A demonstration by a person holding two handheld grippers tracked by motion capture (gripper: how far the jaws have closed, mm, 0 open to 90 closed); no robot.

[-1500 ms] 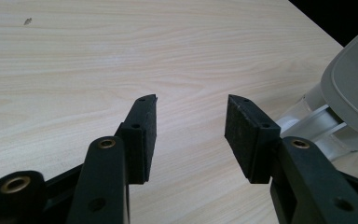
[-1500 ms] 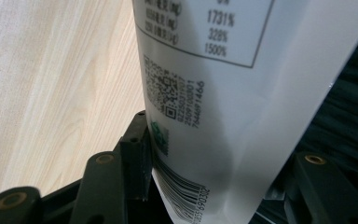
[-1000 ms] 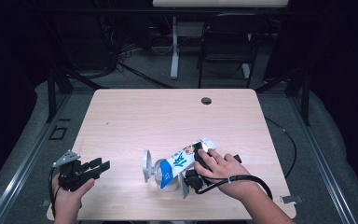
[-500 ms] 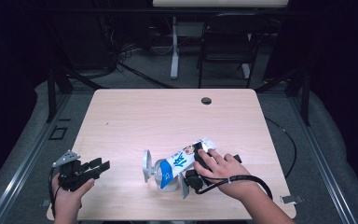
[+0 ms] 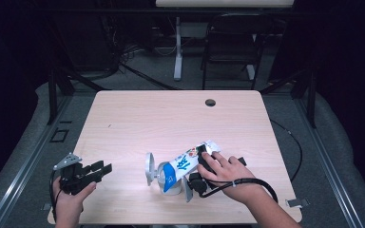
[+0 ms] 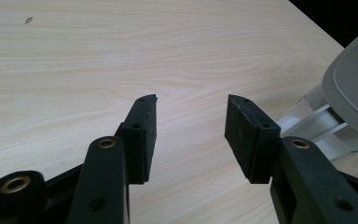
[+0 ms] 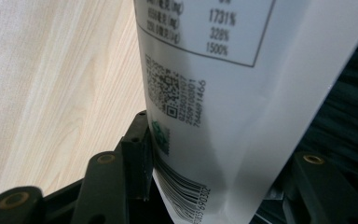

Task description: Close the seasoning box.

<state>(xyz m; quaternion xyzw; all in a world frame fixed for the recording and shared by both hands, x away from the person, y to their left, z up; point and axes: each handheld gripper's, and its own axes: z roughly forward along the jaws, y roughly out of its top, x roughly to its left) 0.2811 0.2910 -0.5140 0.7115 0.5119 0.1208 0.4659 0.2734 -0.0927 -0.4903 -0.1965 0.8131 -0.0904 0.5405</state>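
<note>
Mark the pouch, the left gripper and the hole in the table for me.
pouch [image 5: 183,164], high view, on its blue and white printed face.
left gripper [image 6: 191,123], left gripper view, midway between its two open black pads.
hole [image 5: 210,102], high view, on the dark round opening near the table's far edge.

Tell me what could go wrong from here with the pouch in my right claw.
1. The right claw grips the soft printed pouch near its end, so it may sag or slip out.
2. The pouch leans over the white cup and the grey stand; a tug could tip either.
3. The left claw sits open and apart at the table edge, steadying nothing.
</note>
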